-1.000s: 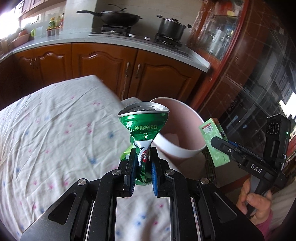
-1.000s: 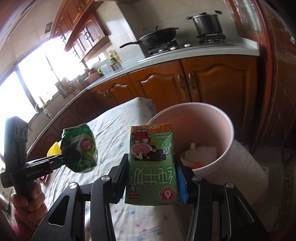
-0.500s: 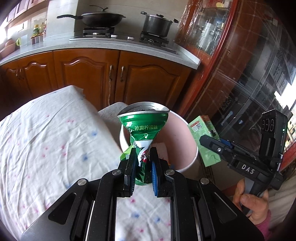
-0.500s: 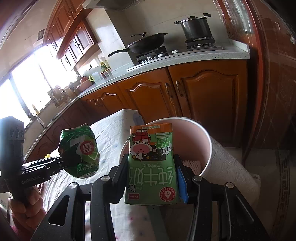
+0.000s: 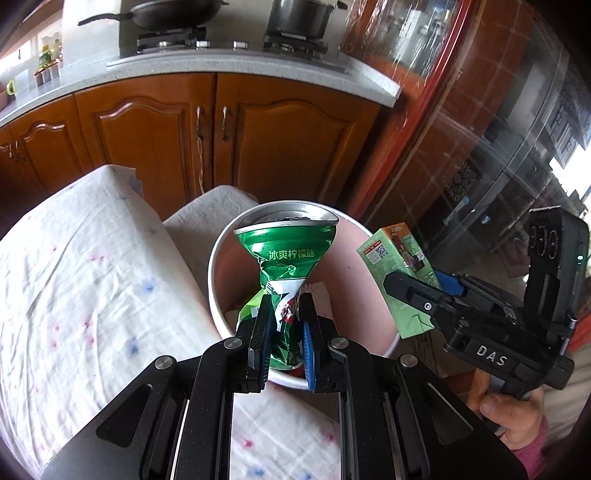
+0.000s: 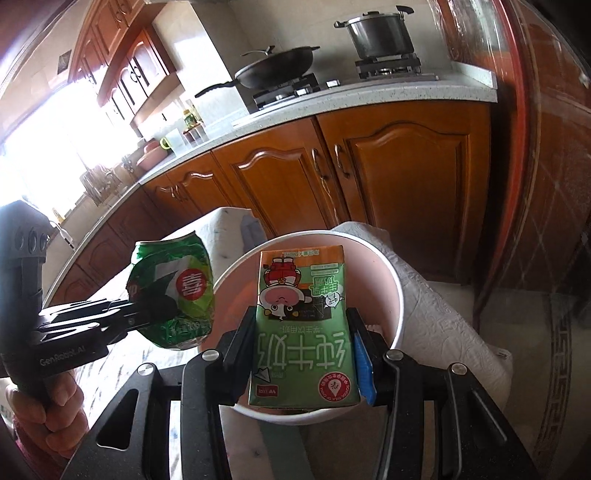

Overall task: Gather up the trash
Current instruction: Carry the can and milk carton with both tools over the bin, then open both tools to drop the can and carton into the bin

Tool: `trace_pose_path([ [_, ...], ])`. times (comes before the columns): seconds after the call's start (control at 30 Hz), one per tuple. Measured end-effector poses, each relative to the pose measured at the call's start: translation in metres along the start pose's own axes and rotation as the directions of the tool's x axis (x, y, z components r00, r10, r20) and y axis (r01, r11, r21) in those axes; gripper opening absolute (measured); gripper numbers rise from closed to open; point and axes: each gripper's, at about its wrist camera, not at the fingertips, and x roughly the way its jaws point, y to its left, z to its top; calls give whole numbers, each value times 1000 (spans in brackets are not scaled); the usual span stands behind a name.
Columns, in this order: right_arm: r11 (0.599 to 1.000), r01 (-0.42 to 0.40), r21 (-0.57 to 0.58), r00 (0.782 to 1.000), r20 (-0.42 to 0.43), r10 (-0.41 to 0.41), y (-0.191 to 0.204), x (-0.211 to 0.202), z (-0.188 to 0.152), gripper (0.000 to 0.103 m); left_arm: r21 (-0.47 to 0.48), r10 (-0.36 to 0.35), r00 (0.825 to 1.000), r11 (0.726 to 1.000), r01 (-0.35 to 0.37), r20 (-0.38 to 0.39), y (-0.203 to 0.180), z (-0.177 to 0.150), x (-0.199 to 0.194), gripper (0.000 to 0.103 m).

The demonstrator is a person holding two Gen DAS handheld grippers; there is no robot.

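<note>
Crumpled glossy metal can (image 5: 286, 258); matt paper carton (image 6: 304, 328); smooth plastic bin (image 6: 397, 295) (pink inside).

crushed green can (image 5: 284, 266) and inverted green milk carton (image 6: 303, 328) above pink bin (image 6: 397, 295)

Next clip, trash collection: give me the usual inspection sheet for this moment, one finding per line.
Surface: table under a white dotted cloth, beside the bin.
Job's things: crushed green can and green milk carton, both held near or over the pink bin; trash already lies inside.
Clutter: nothing seen on the cloth in view.
Grippers: left gripper shut on the can; right gripper shut on the carton.
Cables: nothing seen.
Surroundings: wooden cabinets, stove with a pan and a pot, a glass door at the right.
</note>
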Motion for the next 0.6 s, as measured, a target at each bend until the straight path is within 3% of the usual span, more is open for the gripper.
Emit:
trace_pose_path([
  [0.6, 1000, 24, -8, 997, -75, -24, -12, 23, 11, 47, 4, 20, 997, 1000, -20, -80, -4, 6, 35, 13],
])
